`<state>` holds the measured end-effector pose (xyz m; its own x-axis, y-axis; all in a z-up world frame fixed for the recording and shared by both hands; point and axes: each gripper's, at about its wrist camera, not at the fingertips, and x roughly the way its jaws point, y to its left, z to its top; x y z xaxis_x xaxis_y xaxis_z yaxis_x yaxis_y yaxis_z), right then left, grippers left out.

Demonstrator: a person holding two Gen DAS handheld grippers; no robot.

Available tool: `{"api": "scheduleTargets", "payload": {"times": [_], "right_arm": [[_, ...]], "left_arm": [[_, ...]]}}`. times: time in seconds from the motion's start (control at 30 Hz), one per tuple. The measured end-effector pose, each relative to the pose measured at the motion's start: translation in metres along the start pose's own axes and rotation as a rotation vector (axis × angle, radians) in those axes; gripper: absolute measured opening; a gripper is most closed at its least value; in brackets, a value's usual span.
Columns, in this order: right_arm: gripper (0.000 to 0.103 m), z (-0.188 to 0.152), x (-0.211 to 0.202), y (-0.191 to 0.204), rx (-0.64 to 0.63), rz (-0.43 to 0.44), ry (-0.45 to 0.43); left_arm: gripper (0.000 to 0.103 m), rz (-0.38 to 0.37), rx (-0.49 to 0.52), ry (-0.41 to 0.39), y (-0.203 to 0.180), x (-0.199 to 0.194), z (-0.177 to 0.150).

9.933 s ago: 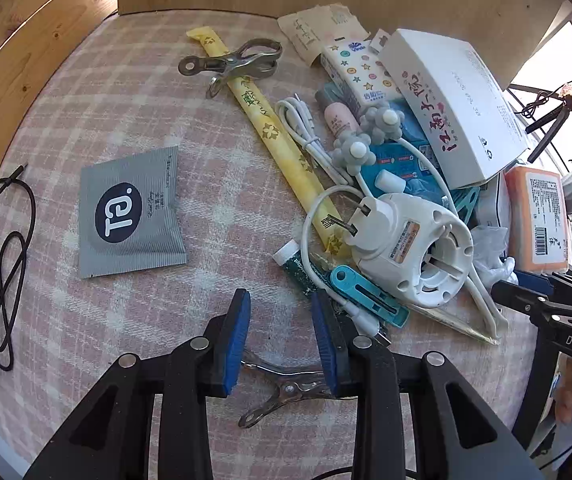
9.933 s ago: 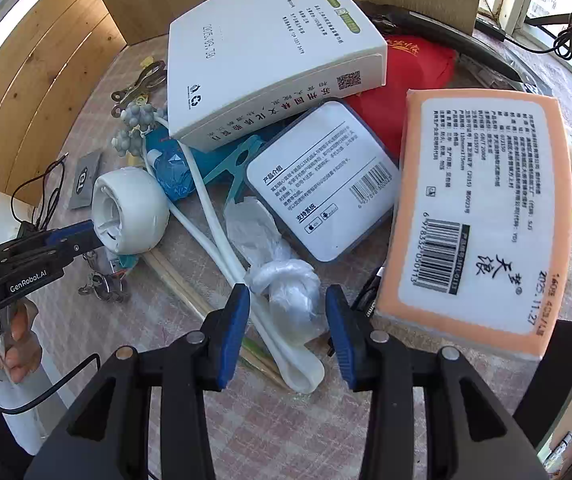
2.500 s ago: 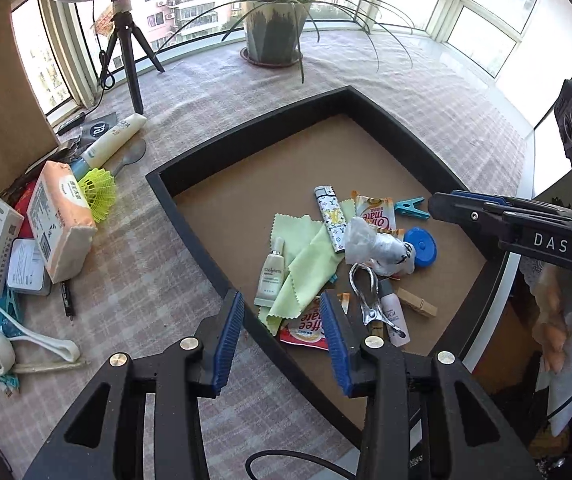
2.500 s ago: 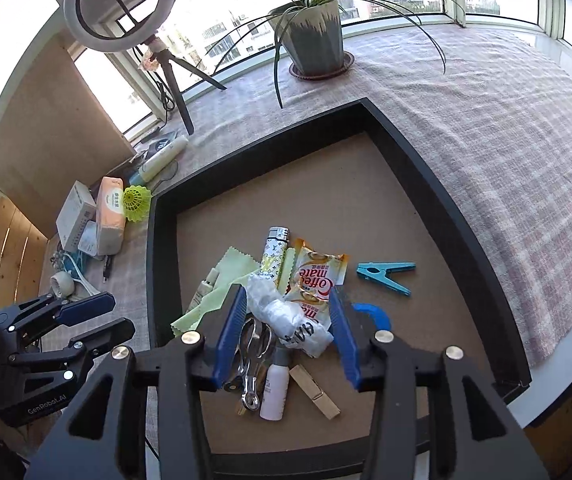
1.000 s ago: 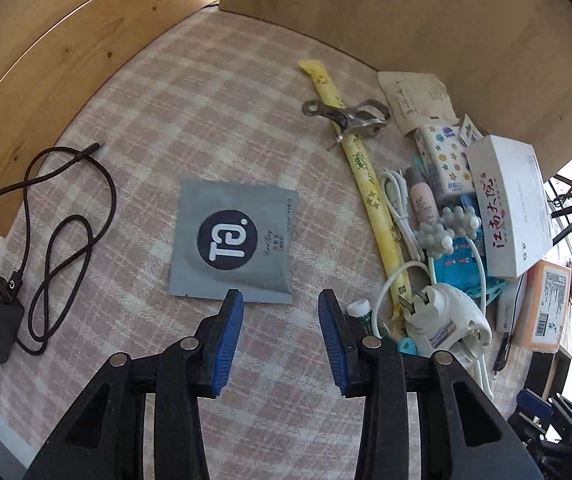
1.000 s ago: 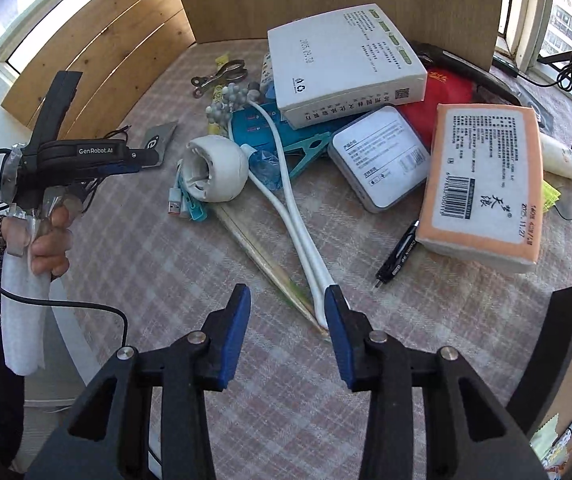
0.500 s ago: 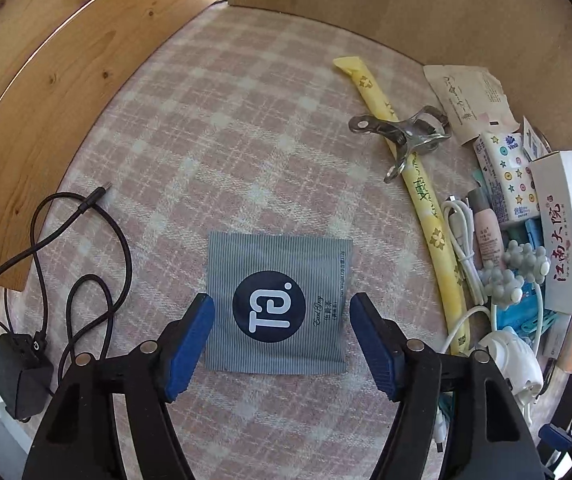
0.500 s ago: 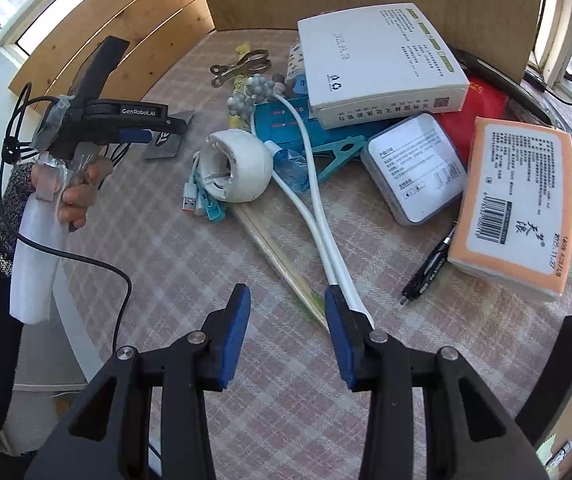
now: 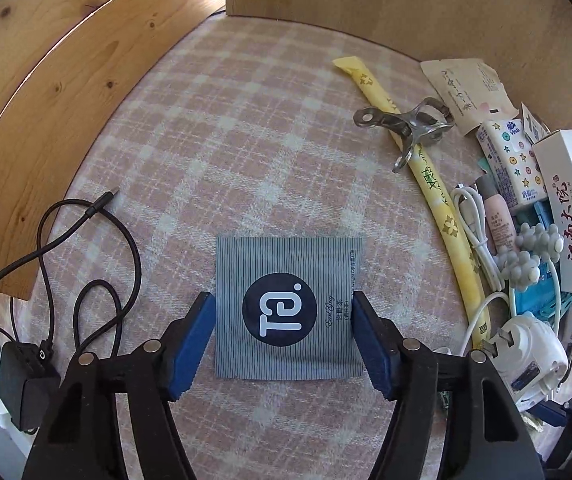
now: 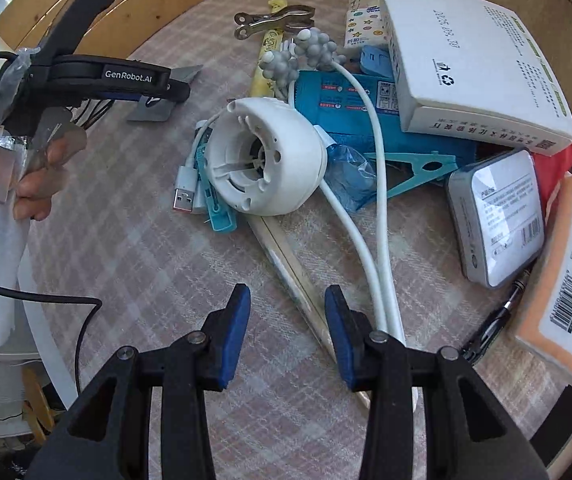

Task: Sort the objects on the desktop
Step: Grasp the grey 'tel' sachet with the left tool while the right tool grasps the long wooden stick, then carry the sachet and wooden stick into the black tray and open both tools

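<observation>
A grey striped sachet (image 9: pixel 288 308) with a dark round logo lies flat on the checked cloth. My left gripper (image 9: pixel 284 320) points down over it with a blue pad beside each side edge. The jaws are closing and the sachet shows no buckling. The right wrist view shows the same gripper (image 10: pixel 174 92) from the side, over the sachet (image 10: pixel 154 110), with a person's hand (image 10: pixel 42 184) on its handle. My right gripper (image 10: pixel 288 320) hangs half open and holds nothing. Wooden chopsticks (image 10: pixel 286 264) run on the cloth beneath its gap, beside a white cable (image 10: pixel 374 240).
A clutter pile lies to the right: metal clip (image 9: pixel 406 124), yellow stick pack (image 9: pixel 426 172), white round plug reel (image 10: pixel 266 156), white box (image 10: pixel 466 60), grey tin (image 10: pixel 498 216), orange tissue pack (image 10: pixel 566 292), black pen (image 10: pixel 494 328). A black cable (image 9: pixel 86 264) and adapter lie left. Wooden walls (image 9: pixel 66 60) close the back.
My left gripper opened wide and came down over the grey sachet, which now sits between its pads. My right gripper moved lower and closer to the chopsticks and white cable.
</observation>
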<state>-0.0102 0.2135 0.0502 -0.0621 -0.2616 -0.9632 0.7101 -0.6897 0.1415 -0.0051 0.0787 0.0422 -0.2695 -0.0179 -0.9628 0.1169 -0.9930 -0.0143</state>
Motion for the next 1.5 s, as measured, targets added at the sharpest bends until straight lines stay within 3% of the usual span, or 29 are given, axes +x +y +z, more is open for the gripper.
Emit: {"api": "scheduleTargets", "payload": {"times": [0.1, 0.2, 0.53, 0.6, 0.63, 0.67, 0.87, 1.0, 1.07, 1.5], "right_arm": [[0.034, -0.003, 0.001, 0.003, -0.011, -0.018, -0.004], [0.016, -0.006, -0.002, 0.002, -0.007, -0.036, -0.004], [0.01, -0.039, -0.019, 0.0, 0.055, 0.007, 0.004], [0.009, -0.049, -0.023, -0.002, 0.083, 0.024, 0.003], [0.009, -0.055, -0.024, -0.003, 0.096, 0.03, 0.002], [0.006, -0.06, -0.026, -0.003, 0.108, 0.032, 0.0], [0.005, -0.089, -0.037, -0.014, 0.175, 0.044, -0.019], [0.005, -0.116, -0.048, -0.025, 0.216, 0.053, -0.048], [0.005, -0.123, -0.055, -0.028, 0.233, 0.054, -0.067], [0.005, -0.143, -0.09, -0.035, 0.322, 0.038, -0.189]], "left_arm": [[0.064, 0.001, 0.001, -0.006, 0.017, -0.003, -0.027], [0.064, -0.001, 0.004, -0.012, 0.022, -0.006, -0.055], [0.061, -0.007, 0.03, -0.017, 0.019, -0.027, -0.167], [0.054, 0.008, 0.047, -0.031, 0.014, -0.034, -0.189], [0.045, 0.008, 0.053, -0.027, 0.007, -0.036, -0.203], [0.025, -0.004, 0.052, -0.022, 0.005, -0.038, -0.213], [0.018, -0.009, 0.084, -0.022, -0.01, -0.048, -0.273], [0.008, -0.051, 0.054, -0.015, 0.0, -0.055, -0.297], [0.005, -0.078, 0.033, -0.011, 0.022, -0.058, -0.296], [0.0, -0.112, 0.073, -0.072, 0.03, -0.103, -0.367]]}}
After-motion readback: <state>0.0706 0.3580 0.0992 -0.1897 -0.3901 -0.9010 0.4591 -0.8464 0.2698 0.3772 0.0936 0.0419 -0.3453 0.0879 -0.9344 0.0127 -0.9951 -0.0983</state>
